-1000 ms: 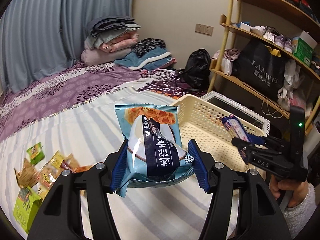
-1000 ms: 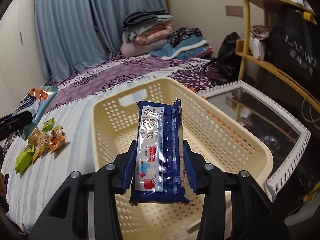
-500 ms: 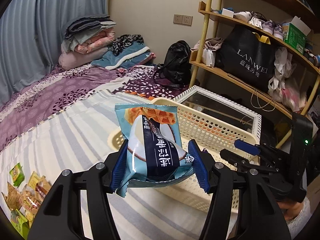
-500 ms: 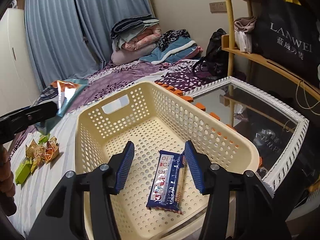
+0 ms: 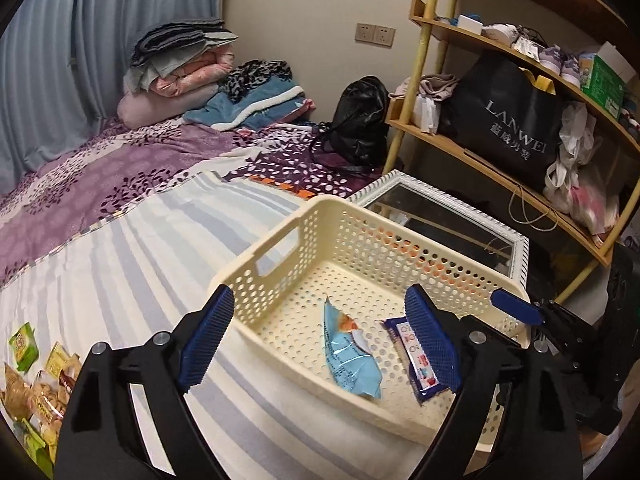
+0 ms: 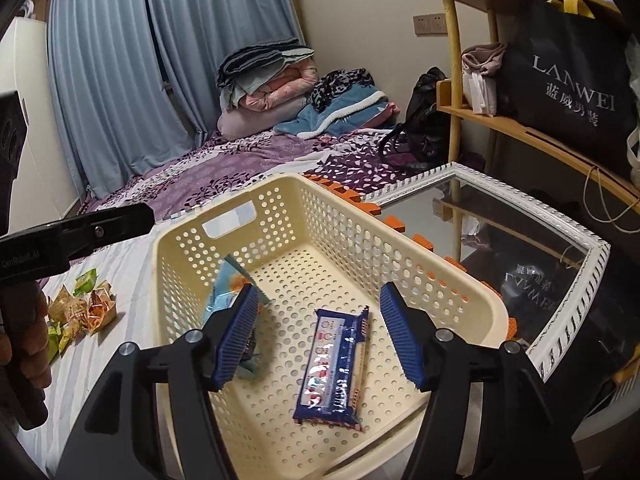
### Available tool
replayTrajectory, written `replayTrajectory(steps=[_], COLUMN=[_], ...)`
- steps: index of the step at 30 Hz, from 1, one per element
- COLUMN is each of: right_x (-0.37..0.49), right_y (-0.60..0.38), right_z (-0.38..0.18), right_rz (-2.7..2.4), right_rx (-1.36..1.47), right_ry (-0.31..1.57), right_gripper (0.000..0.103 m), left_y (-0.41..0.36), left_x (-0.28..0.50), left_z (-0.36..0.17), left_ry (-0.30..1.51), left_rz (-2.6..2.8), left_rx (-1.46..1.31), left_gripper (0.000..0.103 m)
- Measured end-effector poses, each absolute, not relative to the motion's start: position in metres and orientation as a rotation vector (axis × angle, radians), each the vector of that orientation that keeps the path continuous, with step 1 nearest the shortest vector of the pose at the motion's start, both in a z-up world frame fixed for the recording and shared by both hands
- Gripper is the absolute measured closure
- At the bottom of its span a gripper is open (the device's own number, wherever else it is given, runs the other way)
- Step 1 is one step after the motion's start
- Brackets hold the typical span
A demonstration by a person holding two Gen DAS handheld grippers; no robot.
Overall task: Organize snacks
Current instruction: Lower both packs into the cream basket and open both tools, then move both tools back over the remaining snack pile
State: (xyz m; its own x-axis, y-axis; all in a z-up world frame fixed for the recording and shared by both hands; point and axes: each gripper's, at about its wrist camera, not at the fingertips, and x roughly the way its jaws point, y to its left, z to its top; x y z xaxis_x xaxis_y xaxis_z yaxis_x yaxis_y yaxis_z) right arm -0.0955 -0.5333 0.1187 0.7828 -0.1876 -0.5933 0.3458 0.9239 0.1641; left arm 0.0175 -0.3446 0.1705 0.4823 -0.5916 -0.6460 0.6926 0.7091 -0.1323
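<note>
Left tool jaws just spread wide, empty, light-blue snack bag in cream basket, right tool also opening, empty, over dark-blue packet

Bedroom interior: bed with striped and purple floral covers, folded blankets stacked against blue curtains; cream wall with sockets; wooden shelf unit at right; white-framed mirror lying alongside.

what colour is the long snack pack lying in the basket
Dark blue with a white and red panel; clearest in the right wrist view, flat on the cream basket floor.
</note>
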Motion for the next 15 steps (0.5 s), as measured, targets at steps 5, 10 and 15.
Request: replayTrajectory(steps=[5, 10, 15], right_x=[-0.09, -0.084, -0.076], right_y=[-0.514, -0.499, -0.476], right_z=[0.128, 0.133, 0.14], right_rz=[-0.243, -0.214, -0.162], right_rx=[0.256, 0.252, 0.234], right_ry=[0.585, 0.579, 0.577], right_gripper=[0.033, 0.033, 0.033], left_y=[-0.324, -0.3, -0.271], left_x=[0.021, 0.021, 0.024], left_z=[0.175, 0.18, 0.181], left_ry=[0.714, 0.69, 0.693], left_rz=[-0.74, -0.703, -0.663], left_rx=[0.137, 0.114, 0.085], left_gripper=[0.008, 0.007, 0.007])
